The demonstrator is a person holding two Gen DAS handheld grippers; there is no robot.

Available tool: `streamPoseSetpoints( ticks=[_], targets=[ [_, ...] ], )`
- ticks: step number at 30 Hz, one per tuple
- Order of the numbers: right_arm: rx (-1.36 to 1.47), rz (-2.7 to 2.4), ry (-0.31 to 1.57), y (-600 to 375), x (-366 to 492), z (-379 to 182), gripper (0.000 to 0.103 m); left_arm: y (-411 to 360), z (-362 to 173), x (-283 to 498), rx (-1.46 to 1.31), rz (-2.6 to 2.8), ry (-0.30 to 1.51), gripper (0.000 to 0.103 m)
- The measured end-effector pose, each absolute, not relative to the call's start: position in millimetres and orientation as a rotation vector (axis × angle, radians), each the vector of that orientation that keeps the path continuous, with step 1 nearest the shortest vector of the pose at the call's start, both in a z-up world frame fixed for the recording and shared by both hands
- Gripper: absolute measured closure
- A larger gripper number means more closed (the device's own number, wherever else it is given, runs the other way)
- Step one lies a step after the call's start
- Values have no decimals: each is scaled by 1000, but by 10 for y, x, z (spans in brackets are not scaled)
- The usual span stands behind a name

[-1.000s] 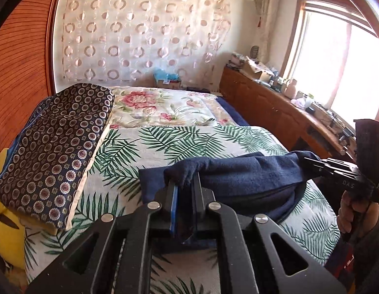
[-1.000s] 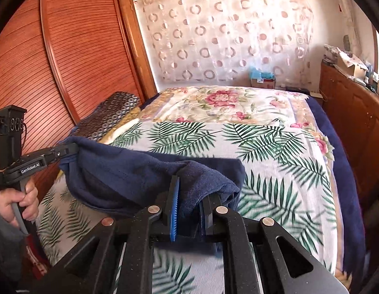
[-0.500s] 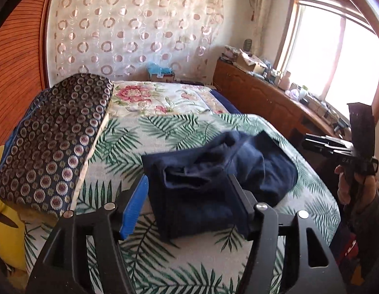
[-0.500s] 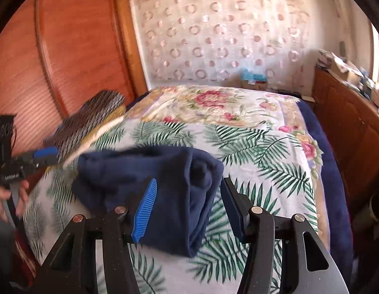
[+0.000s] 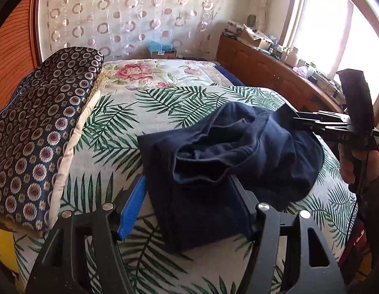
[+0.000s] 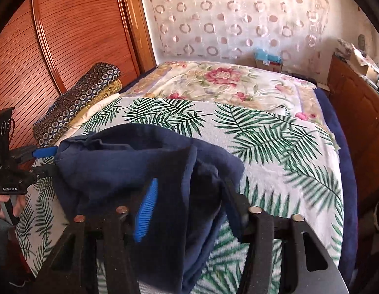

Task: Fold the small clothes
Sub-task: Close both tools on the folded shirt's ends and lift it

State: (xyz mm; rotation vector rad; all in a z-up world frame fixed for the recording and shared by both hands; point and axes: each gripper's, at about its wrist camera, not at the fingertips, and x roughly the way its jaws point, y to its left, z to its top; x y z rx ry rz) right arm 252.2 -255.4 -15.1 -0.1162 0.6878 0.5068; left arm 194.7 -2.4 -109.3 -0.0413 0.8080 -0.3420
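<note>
A navy blue garment (image 5: 238, 152) lies bunched and partly folded on the palm-leaf bedspread (image 5: 165, 103). My left gripper (image 5: 187, 196) stands open astride the garment's near left corner, its blue pad clear of the cloth. In the right wrist view the same garment (image 6: 130, 161) fills the foreground. My right gripper (image 6: 187, 203) has a raised fold of it between its jaws, which are closing; the ribbed blue pad still shows bare. From the left wrist view the right gripper (image 5: 296, 120) meets the garment's right end. The left gripper (image 6: 48, 161) shows at the garment's left end.
A dark patterned quilt (image 5: 42, 127) is stacked along the bed's left side, by the wooden wardrobe (image 6: 79, 36). A cluttered wooden cabinet (image 5: 263, 73) runs along the right under the window. The floral blanket (image 6: 214, 80) covers the far half of the bed. A hand (image 5: 348, 166) holds the right gripper.
Both grippers were shut on the garment, holding it stretched above the bed. Both let go and it dropped onto the bedspread. The grippers sank towards it, and the right jaws have narrowed again.
</note>
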Motion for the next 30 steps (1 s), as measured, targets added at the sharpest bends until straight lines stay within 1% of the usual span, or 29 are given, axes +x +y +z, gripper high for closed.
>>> streamPoseSetpoints(
  ticks=[2, 3, 7, 9, 11, 14, 17, 18, 19, 20, 21, 22, 27, 28, 29, 30],
  targets=[
    [-129, 519, 694, -2500, 2605, -145, 83, -62, -1094, 2072, -22, -327, 815, 36],
    [-130, 526, 684, -2488, 2620, -124, 95, -69, -1086, 2112, -13, -317, 811, 36],
    [-67, 418, 560, -2644, 2579, -23, 97, -6, -921, 2192, -13, -236, 739, 36],
    [-32, 303, 549, -2741, 2612, -35, 97, 55, -834, 2186, -45, -213, 708, 36],
    [-7, 286, 602, -2767, 2704, -120, 97, 91, -805, 2182, -61, -214, 702, 36],
    [-30, 289, 633, -2726, 2750, -206, 97, 80, -860, 2186, -38, -222, 726, 36],
    [-35, 288, 626, -2711, 2713, -165, 97, 25, -955, 2227, -22, -225, 757, 36],
    [-37, 292, 623, -2711, 2692, -152, 93, 19, -988, 2247, -22, -225, 767, 36],
    [-44, 292, 618, -2713, 2673, -134, 85, 5, -1020, 2275, -22, -225, 777, 36],
    [-50, 297, 614, -2718, 2654, -119, 80, -3, -1047, 2306, -23, -228, 785, 36],
    [-49, 311, 612, -2723, 2634, -105, 72, -19, -1073, 2350, -25, -242, 794, 36],
    [-43, 334, 616, -2727, 2628, -95, 70, -50, -1089, 2391, -26, -259, 802, 36],
    [-48, 360, 638, -2788, 2558, -112, 70, -191, -1146, 2631, -2, -331, 833, 36],
    [-45, 363, 640, -2810, 2556, -116, 70, -231, -1155, 2673, 17, -339, 837, 44],
    [-41, 362, 642, -2809, 2569, -122, 70, -266, -1157, 2692, 36, -348, 839, 59],
    [-36, 363, 643, -2822, 2570, -127, 70, -301, -1153, 2710, 53, -356, 839, 65]
  ],
)
